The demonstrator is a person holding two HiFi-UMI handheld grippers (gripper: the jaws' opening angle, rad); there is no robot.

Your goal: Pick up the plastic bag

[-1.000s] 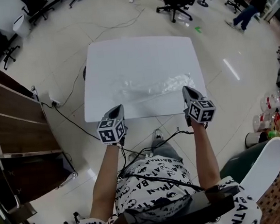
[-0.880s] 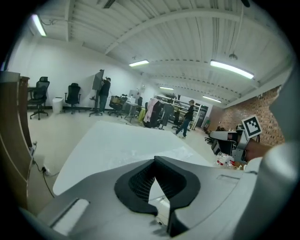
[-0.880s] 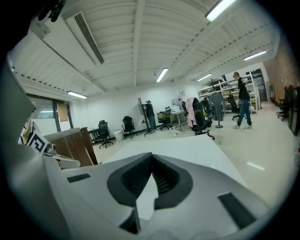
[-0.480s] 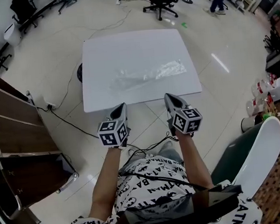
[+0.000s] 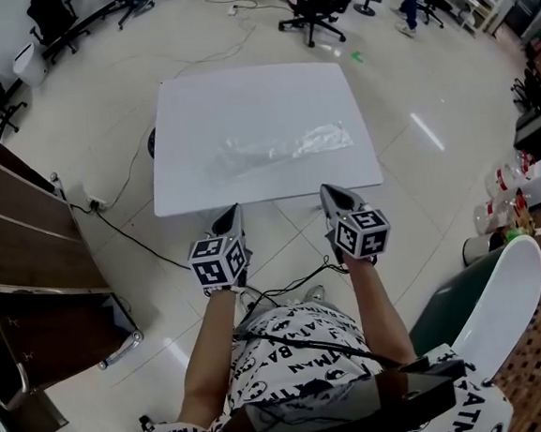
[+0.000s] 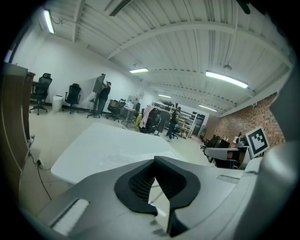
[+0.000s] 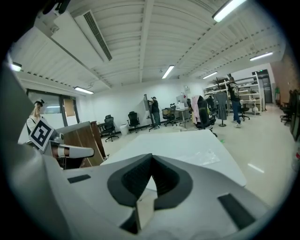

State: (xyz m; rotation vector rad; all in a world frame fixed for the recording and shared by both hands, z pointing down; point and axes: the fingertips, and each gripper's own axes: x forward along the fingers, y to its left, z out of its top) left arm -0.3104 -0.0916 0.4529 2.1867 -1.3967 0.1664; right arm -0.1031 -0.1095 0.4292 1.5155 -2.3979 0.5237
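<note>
A white rectangular tabletop (image 5: 242,100) stands on a pale, glossy tiled floor (image 5: 435,158). A clear, crumpled plastic bag (image 5: 281,147) is the only thing on it. The bag lies flat, just toward 5 o'clock of the middle, and its length runs from about 8 o'clock to 3 o'clock.

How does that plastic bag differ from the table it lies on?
The plastic bag is clear and crinkled; the table is solid white and smooth. The plastic bag is a narrow strip lying crosswise; the table is a far larger rectangle. Both are pale and flat, so the bag barely stands out.
</note>
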